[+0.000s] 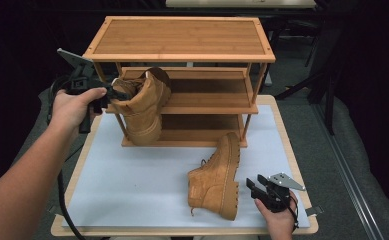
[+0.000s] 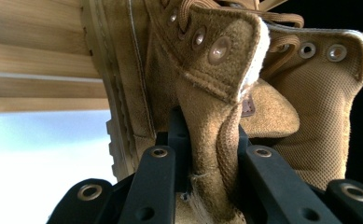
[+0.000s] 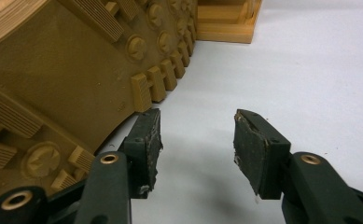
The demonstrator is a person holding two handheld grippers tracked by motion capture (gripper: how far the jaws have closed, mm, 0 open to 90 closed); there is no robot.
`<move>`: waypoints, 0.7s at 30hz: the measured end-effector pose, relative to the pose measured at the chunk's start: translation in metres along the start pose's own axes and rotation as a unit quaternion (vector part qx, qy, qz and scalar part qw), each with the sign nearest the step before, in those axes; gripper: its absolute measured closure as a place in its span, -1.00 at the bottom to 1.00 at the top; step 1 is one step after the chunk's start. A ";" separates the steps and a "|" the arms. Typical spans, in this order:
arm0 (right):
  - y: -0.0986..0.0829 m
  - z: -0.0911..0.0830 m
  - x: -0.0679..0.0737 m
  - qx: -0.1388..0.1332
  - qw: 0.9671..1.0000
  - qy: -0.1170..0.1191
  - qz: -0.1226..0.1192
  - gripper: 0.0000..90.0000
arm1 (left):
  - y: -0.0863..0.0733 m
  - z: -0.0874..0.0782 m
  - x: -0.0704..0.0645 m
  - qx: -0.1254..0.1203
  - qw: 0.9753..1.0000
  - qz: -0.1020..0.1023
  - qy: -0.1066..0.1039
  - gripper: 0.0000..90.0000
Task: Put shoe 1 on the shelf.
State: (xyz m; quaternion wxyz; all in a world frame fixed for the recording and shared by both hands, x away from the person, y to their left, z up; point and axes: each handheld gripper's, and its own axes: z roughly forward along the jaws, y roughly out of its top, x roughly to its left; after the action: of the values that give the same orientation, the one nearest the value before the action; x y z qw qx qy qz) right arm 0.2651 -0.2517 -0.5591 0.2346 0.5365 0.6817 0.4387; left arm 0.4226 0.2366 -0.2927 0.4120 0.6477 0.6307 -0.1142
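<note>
My left tool (image 1: 113, 92) clamps one boot's (image 1: 144, 107) collar at the rack (image 1: 182, 52); my right tool (image 1: 256, 187) rests unclenched beside the other boot (image 1: 217, 180). That thin pinch could slip, I judge, dropping it off the shelf.

Both tongs, left tongs (image 1: 113, 92) and right tongs (image 1: 252, 186), are black with brass-ringed screw holes, worn dark pads, grey three-cornered top plates, a black cable trailing left; forearms look bare, sleeves perhaps out of frame.
</note>
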 end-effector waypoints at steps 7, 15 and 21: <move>0.001 0.001 0.002 0.001 1.000 0.002 -0.004 0.13 | -0.003 0.019 -0.011 -0.018 1.000 0.013 0.012 0.76; 0.001 0.003 0.001 -0.001 1.000 0.004 -0.002 0.13 | -0.005 0.034 -0.023 -0.018 0.999 0.024 0.017 0.72; 0.002 0.004 0.002 -0.007 1.000 0.007 -0.002 0.13 | -0.008 0.031 -0.020 -0.008 0.999 0.037 0.023 0.63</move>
State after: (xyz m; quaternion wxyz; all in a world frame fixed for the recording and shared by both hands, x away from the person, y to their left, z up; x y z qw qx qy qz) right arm 0.2689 -0.2486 -0.5596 0.2340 0.5304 0.6814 0.4468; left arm 0.4230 0.1998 -0.3023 0.4066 0.6697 0.6164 -0.0790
